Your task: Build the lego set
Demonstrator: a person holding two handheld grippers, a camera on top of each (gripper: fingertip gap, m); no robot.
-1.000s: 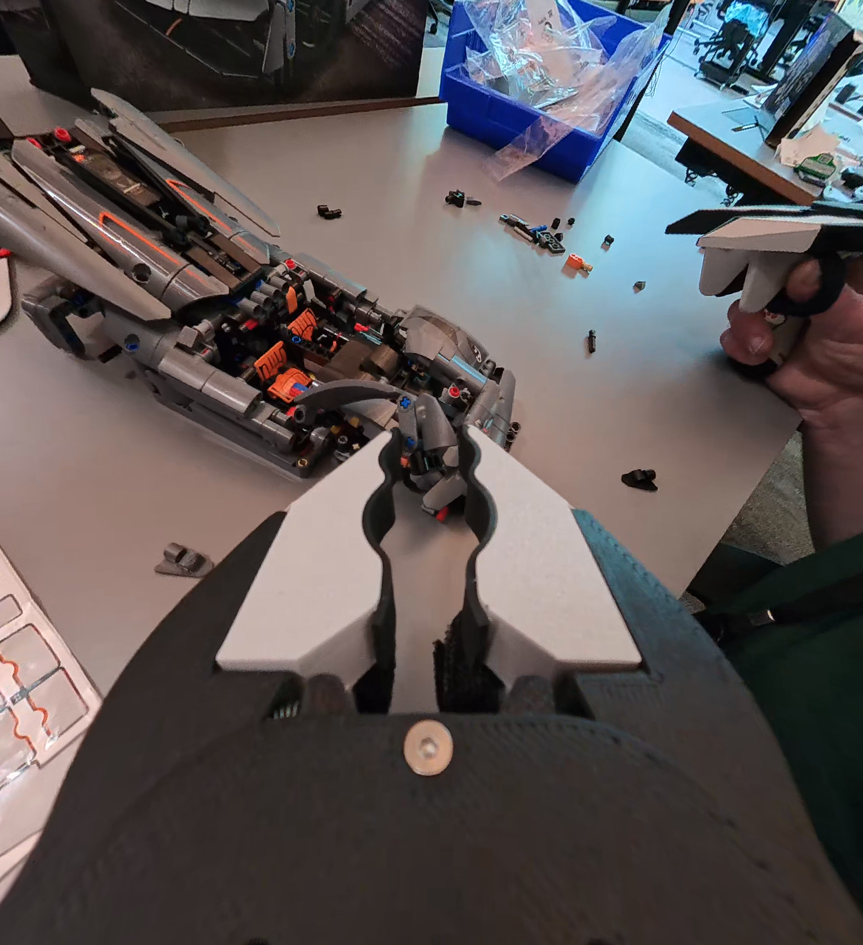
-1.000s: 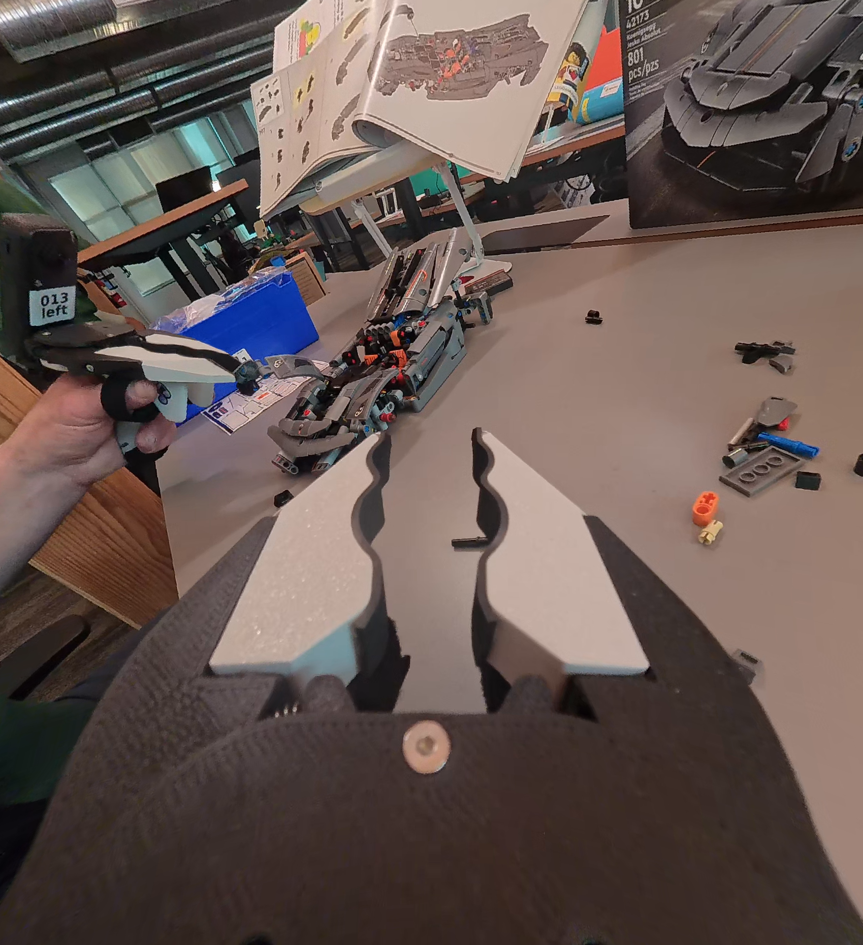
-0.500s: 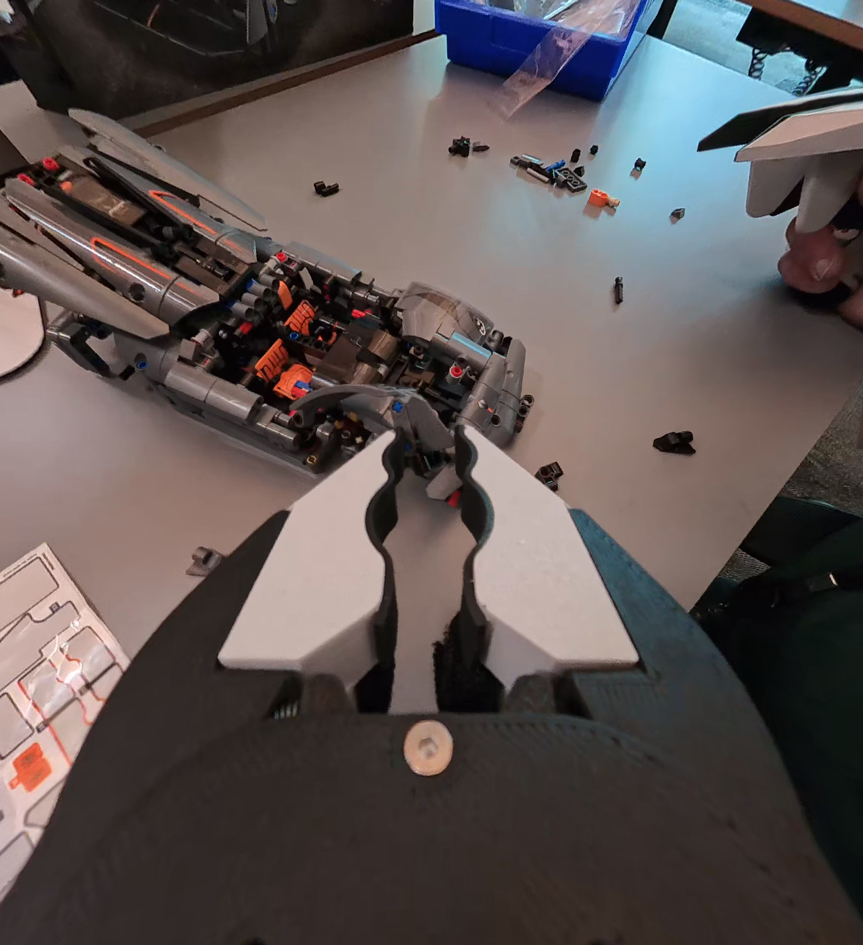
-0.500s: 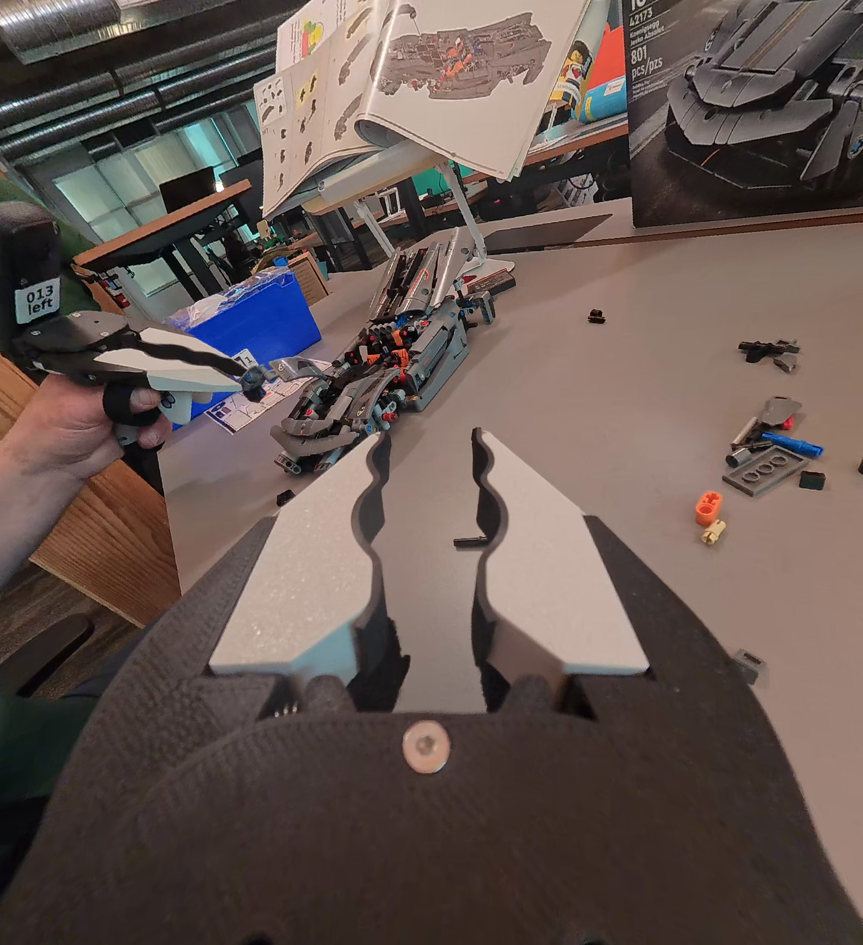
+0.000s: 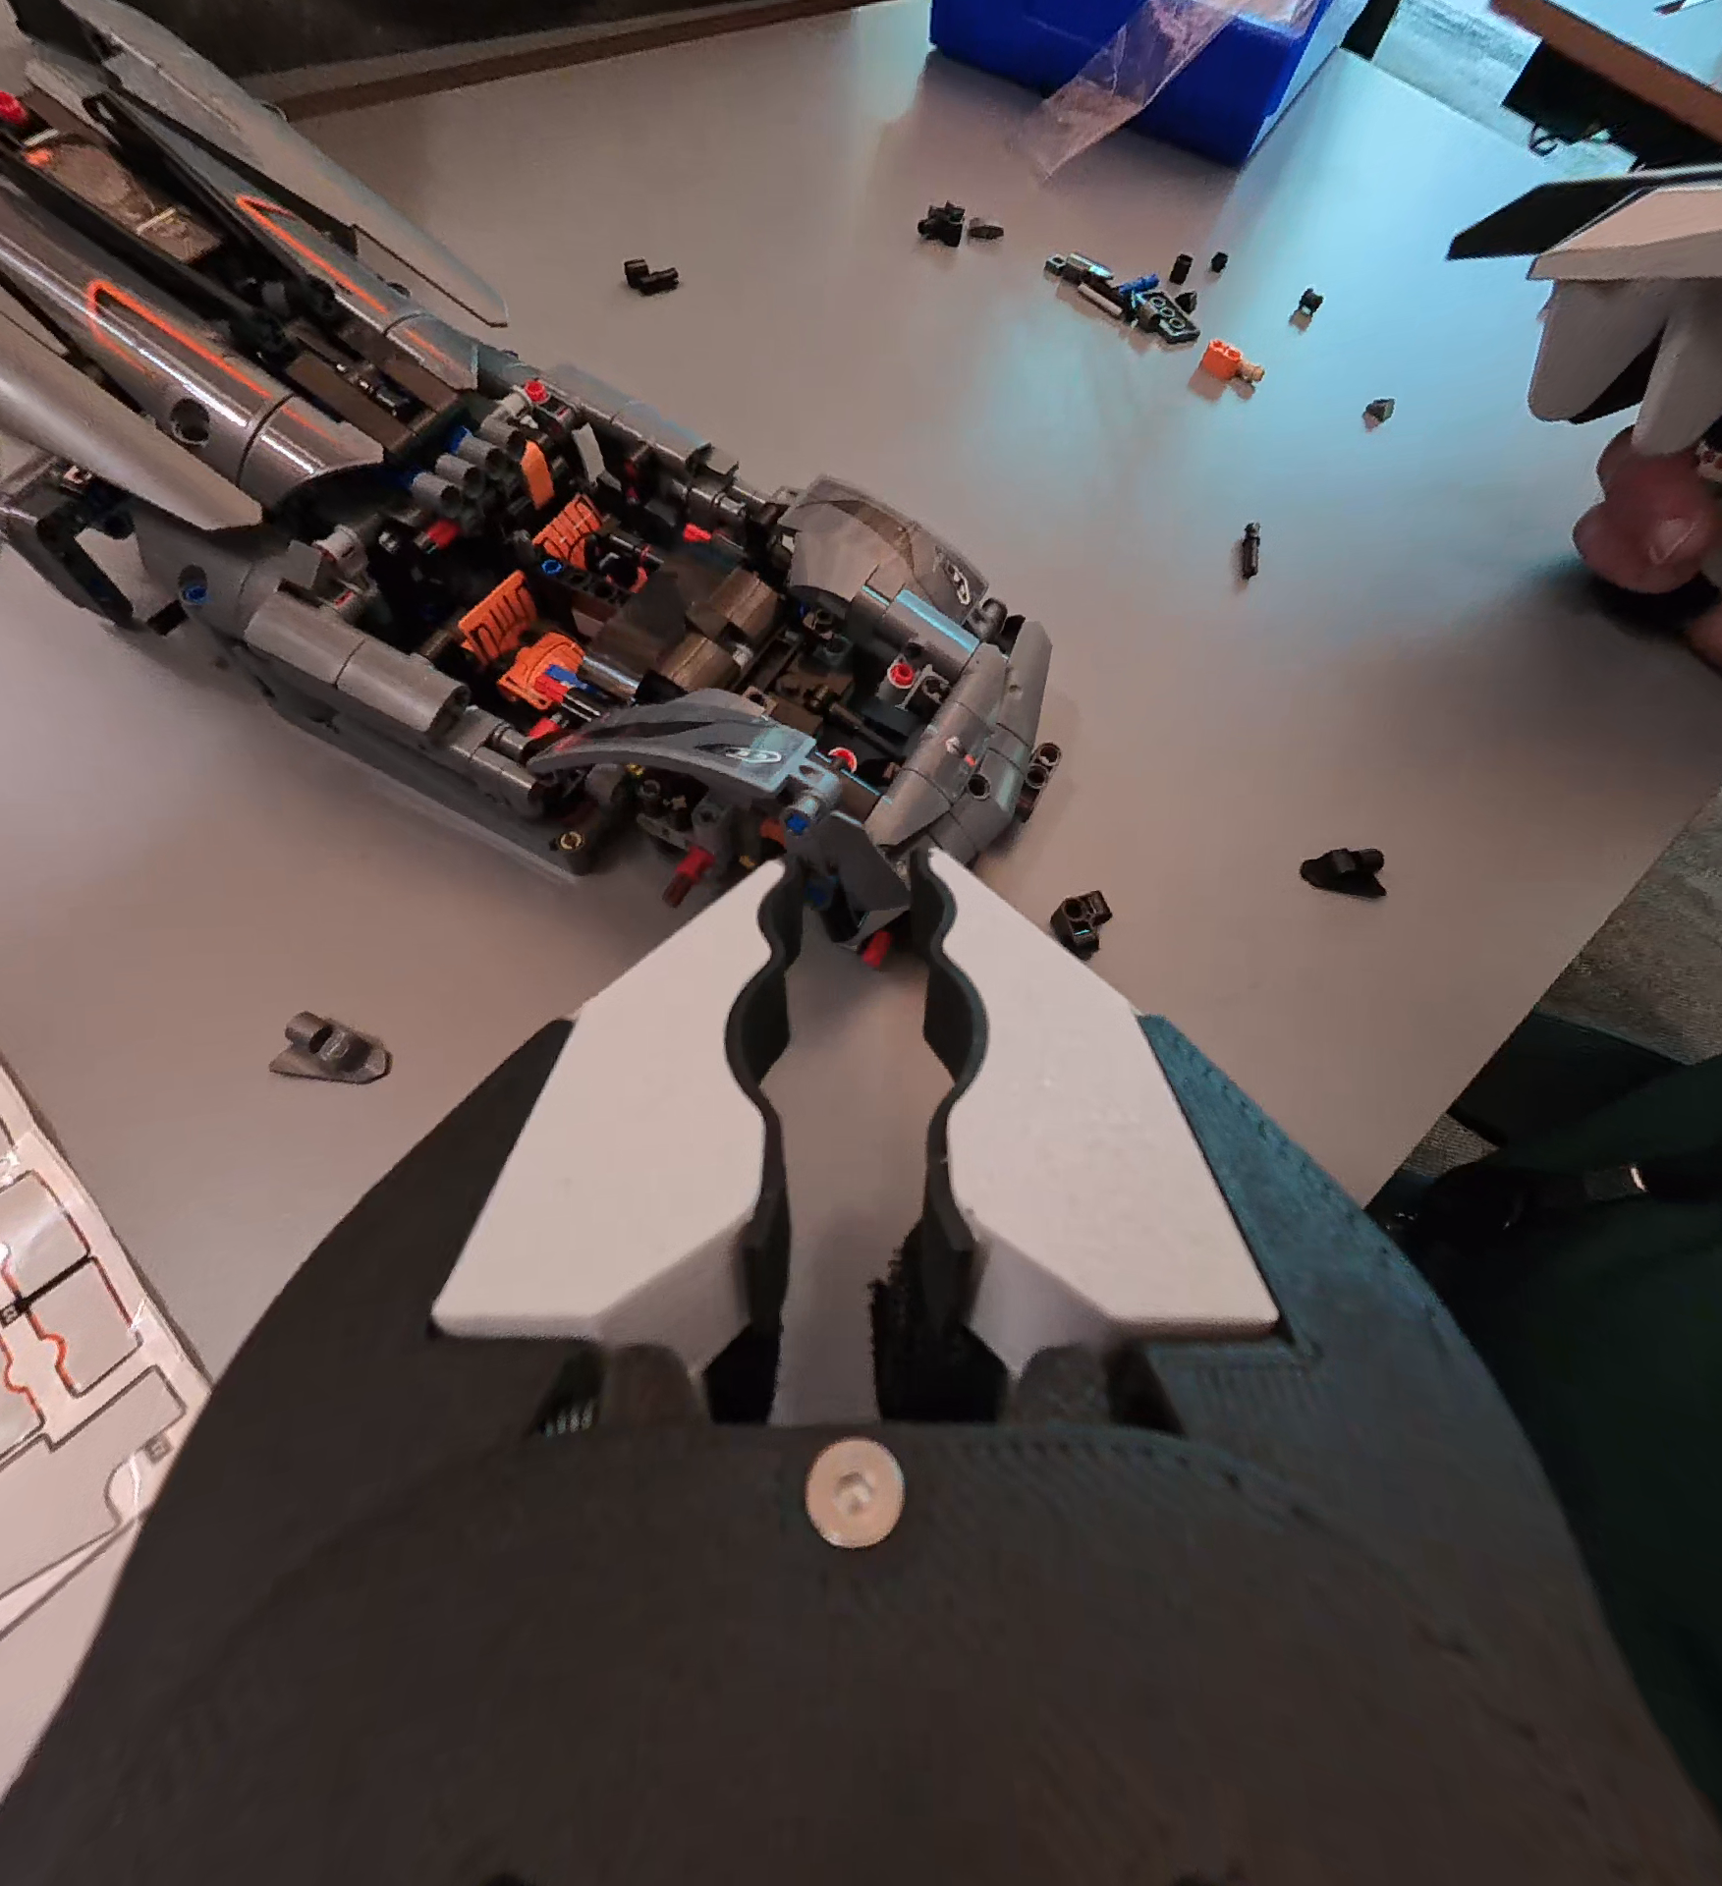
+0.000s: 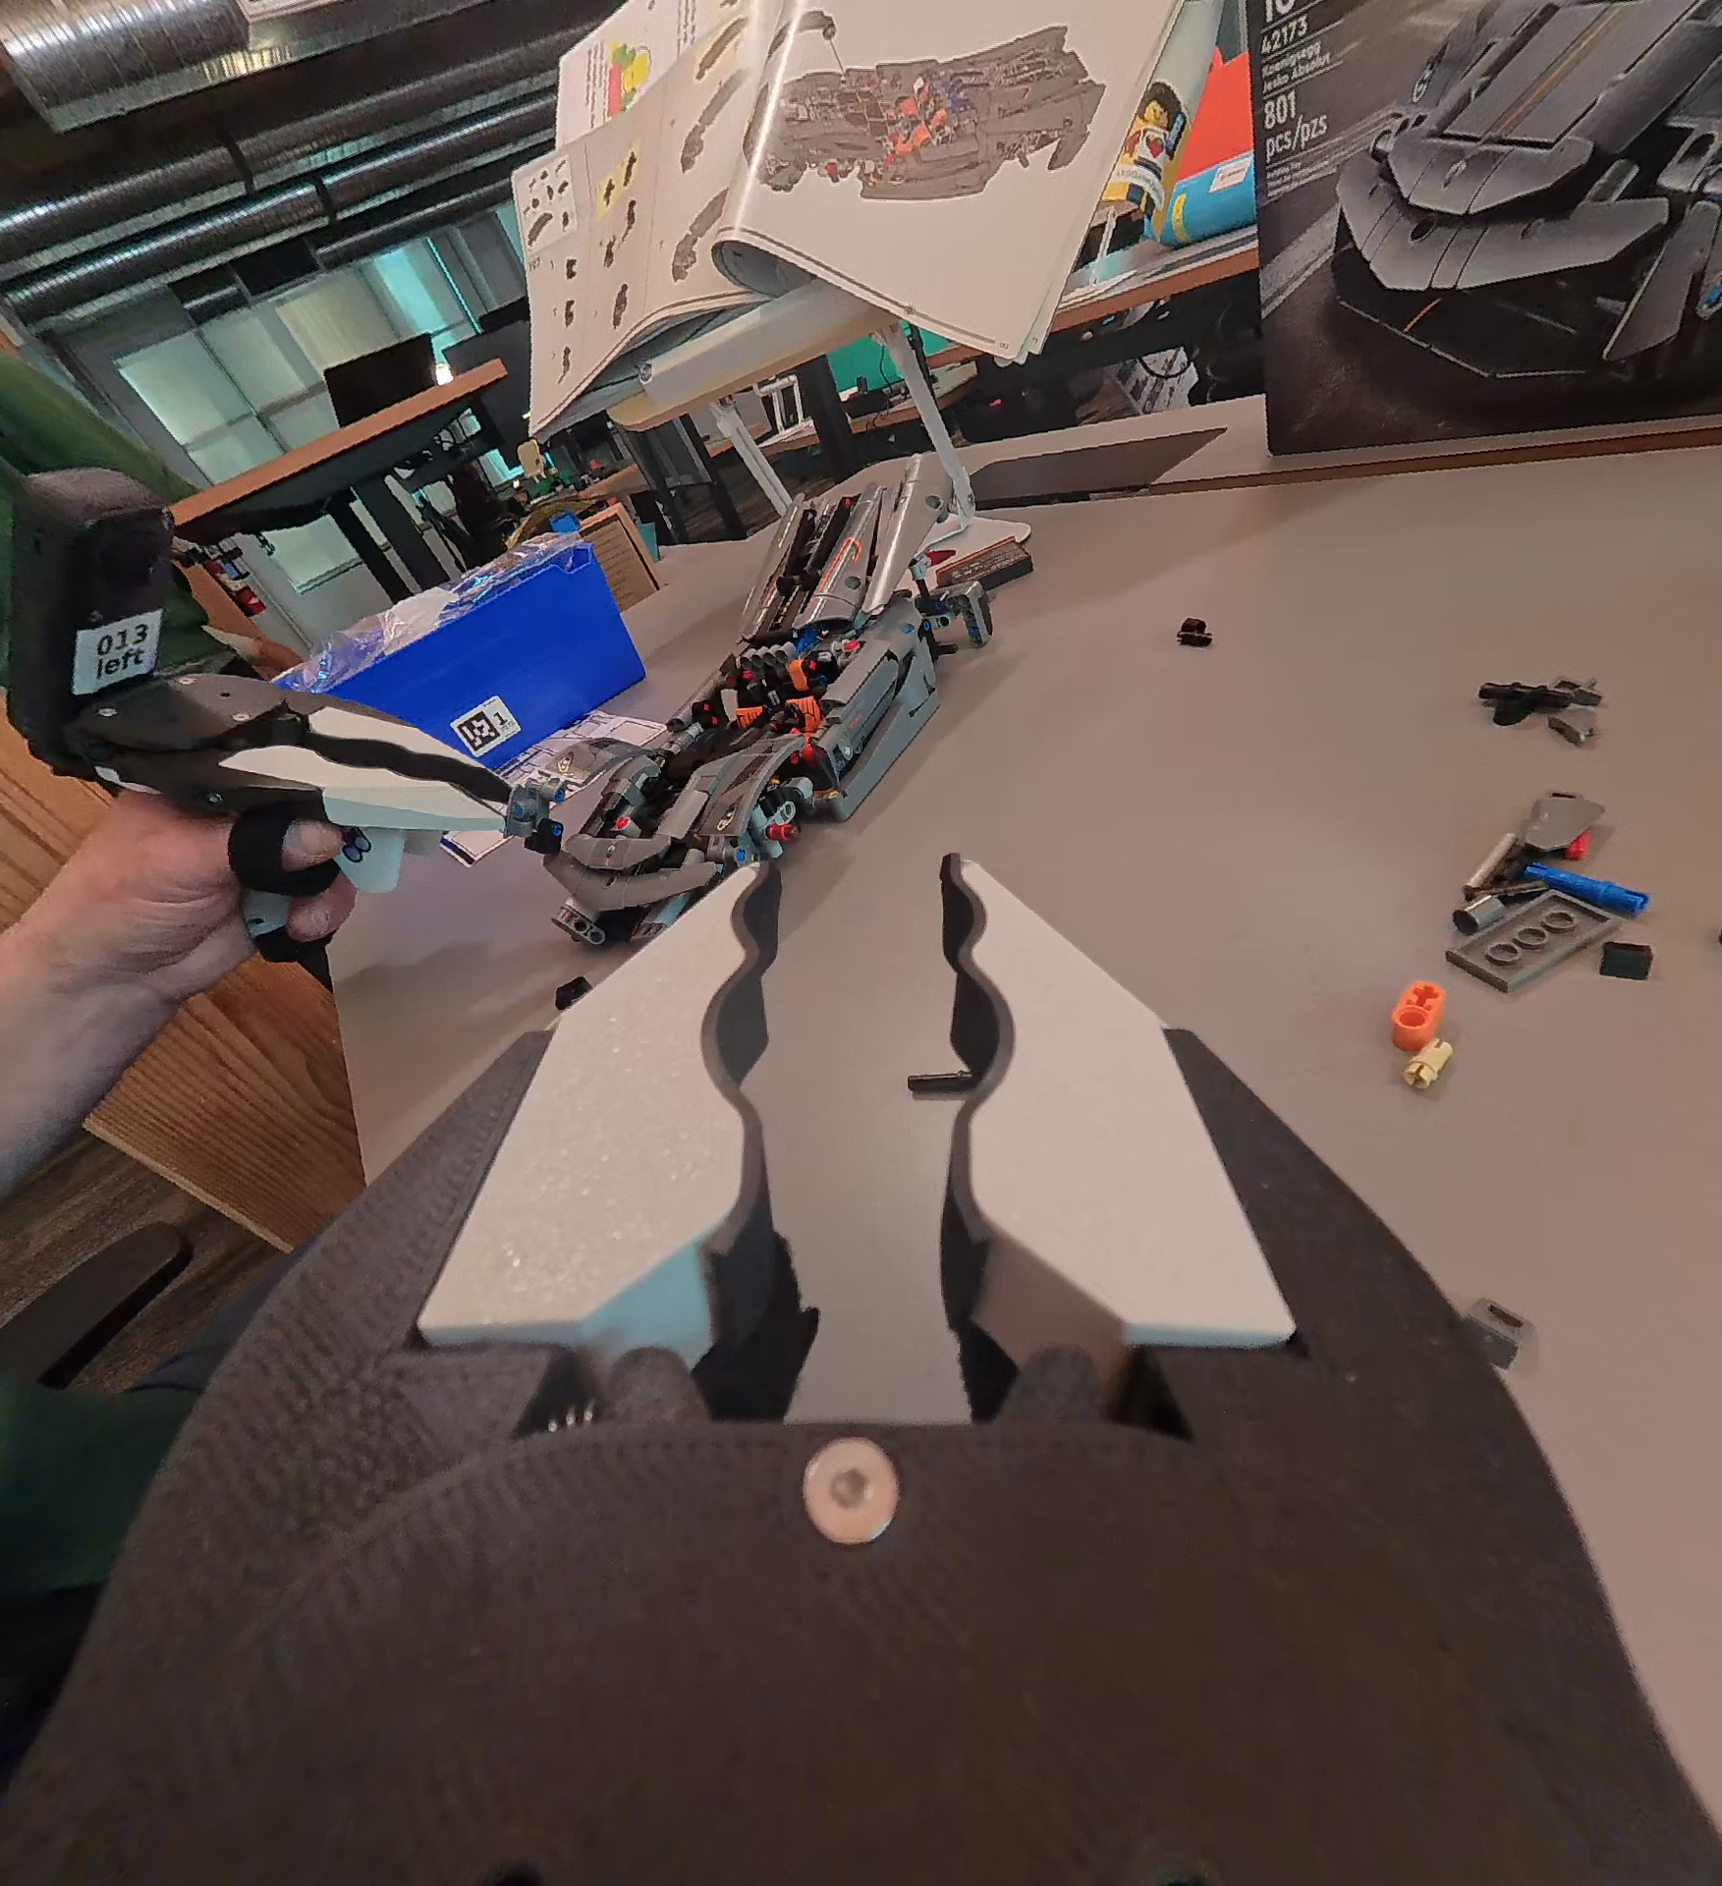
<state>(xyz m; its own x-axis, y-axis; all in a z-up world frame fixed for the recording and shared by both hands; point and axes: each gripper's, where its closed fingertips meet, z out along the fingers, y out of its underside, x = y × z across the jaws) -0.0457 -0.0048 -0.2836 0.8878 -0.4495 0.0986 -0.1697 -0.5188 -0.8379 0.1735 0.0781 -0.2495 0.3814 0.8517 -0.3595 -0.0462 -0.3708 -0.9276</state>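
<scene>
My left gripper [image 5: 848,898] pinches a grey panel [image 5: 693,750] at frame centre; car [image 5: 489,572] mostly built, loose parts [image 6: 1530,919] remain; right gripper [image 6: 851,898] spread, empty

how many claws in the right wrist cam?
2. Right claw, open, foreground above the table; left claw at left, shut on a grey lego piece by the car model.

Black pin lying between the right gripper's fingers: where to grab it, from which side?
Grip the black pin across its middle, coming straight down. It lies flat on the table, crosswise to the open right gripper, so probably turn the wrist first; the fingers then close across its thin shaft.
</scene>
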